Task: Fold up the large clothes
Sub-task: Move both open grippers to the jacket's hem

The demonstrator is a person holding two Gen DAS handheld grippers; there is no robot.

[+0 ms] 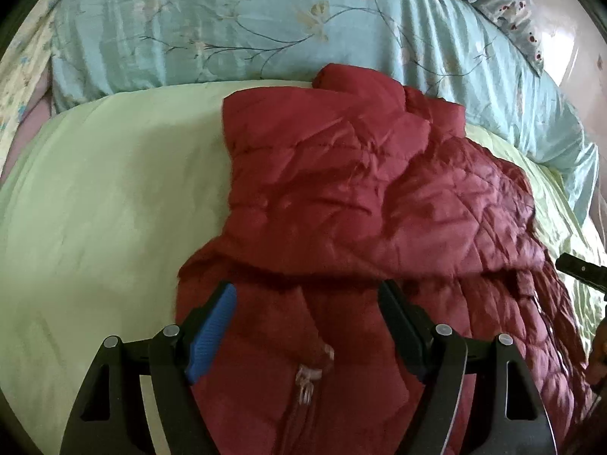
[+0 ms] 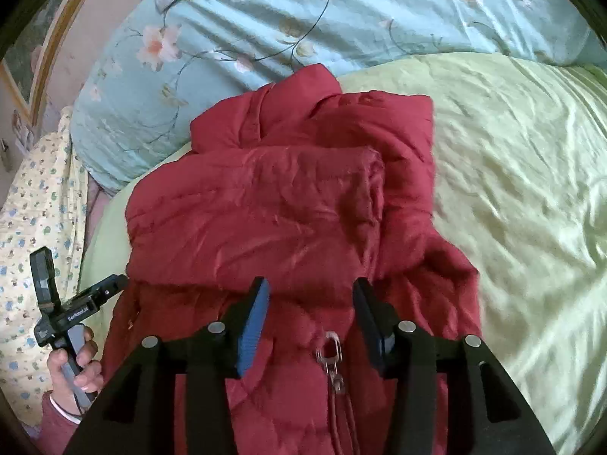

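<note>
Both the left claw and right claw hung open, gripping nothing, just above the folded red jacket on the bed.

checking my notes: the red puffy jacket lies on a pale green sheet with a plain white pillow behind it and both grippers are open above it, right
Not quite: the pillow behind the red puffy jacket is light blue with a flower print, not plain white, as the right wrist view shows. The rest holds: pale green sheet, left gripper and right gripper open above the jacket.
</note>
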